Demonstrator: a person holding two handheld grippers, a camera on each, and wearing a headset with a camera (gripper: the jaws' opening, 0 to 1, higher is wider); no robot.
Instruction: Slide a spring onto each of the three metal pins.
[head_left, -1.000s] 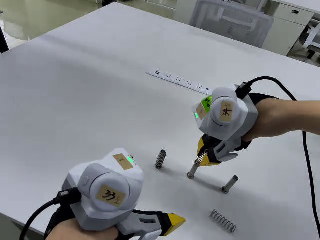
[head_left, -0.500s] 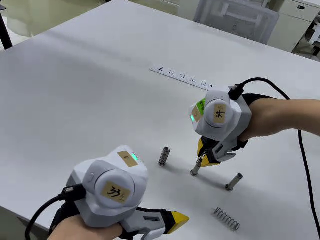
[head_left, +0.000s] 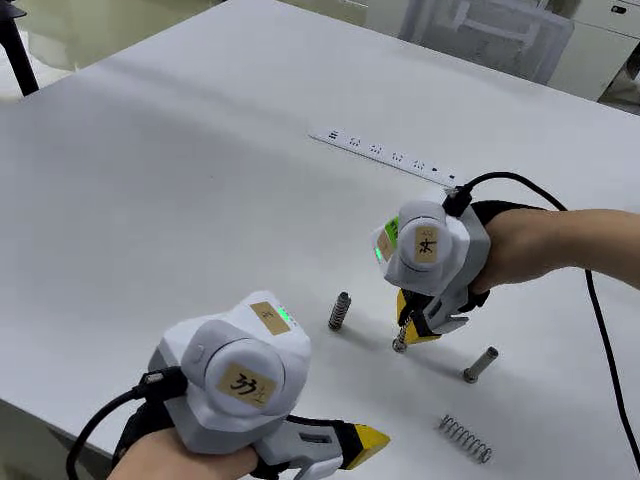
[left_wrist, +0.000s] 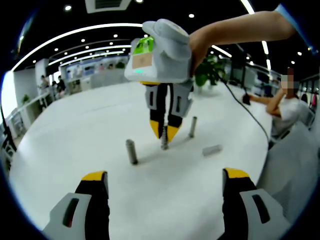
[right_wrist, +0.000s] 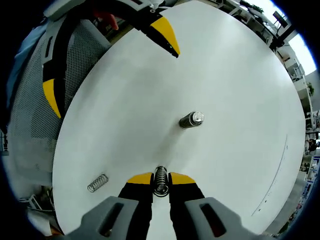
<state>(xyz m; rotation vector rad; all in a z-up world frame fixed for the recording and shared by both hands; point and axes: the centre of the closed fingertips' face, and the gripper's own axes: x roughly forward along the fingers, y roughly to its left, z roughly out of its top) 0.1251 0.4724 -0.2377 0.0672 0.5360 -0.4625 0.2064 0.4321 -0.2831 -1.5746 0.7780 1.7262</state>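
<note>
As my right tool (head_left: 415, 325) sinks lower than a second ago, the spring (right_wrist: 160, 181) it pinches rides further down the middle pin (head_left: 400, 343); I judge this second fitting nearly seated. Already sprung: the left pin (head_left: 340, 311). Bare: the third pin (head_left: 480, 364), with a loose spring (head_left: 465, 438) near it on the desk (head_left: 200, 180). I hold the left tool (left_wrist: 162, 177) spread, idle.

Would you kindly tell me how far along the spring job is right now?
Done: the first spring is already on the left pin. In hand: the right gripper holds the second spring on the middle pin. Left: the third pin is bare, and the last spring lies loose on the table.
</note>
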